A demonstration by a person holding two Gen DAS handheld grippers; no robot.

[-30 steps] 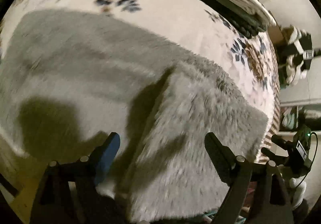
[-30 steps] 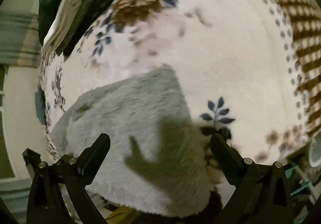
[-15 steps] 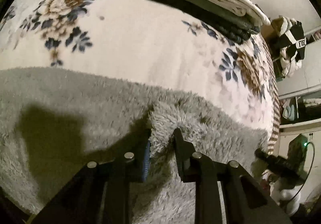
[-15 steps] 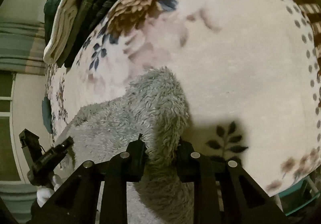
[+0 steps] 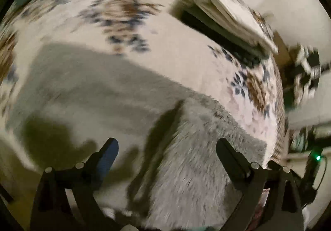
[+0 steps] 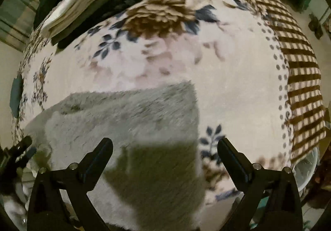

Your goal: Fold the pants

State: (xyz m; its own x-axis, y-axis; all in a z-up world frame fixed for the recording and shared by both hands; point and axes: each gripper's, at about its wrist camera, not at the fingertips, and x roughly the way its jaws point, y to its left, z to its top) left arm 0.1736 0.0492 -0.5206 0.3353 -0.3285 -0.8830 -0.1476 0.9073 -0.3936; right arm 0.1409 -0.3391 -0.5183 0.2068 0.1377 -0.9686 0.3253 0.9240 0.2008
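The fluffy grey pants (image 5: 128, 94) lie on a floral blanket (image 5: 182, 51), with one part folded over on top (image 5: 206, 148). My left gripper (image 5: 167, 150) is open and empty, raised above the folded layer. In the right wrist view the pants (image 6: 134, 119) lie flat with a straight right edge. My right gripper (image 6: 165, 149) is open and empty above them. The left view is blurred.
A stack of folded white and dark clothes (image 6: 93, 1) sits at the far side of the blanket; it also shows in the left wrist view (image 5: 227, 15). A brown checked border (image 6: 298, 77) marks the blanket's right edge. A white bowl (image 6: 306, 171) sits beyond it.
Both grippers were shut on the pants' fabric half a second ago. Both have now opened, let go and pulled back above the pants, which lie flat.
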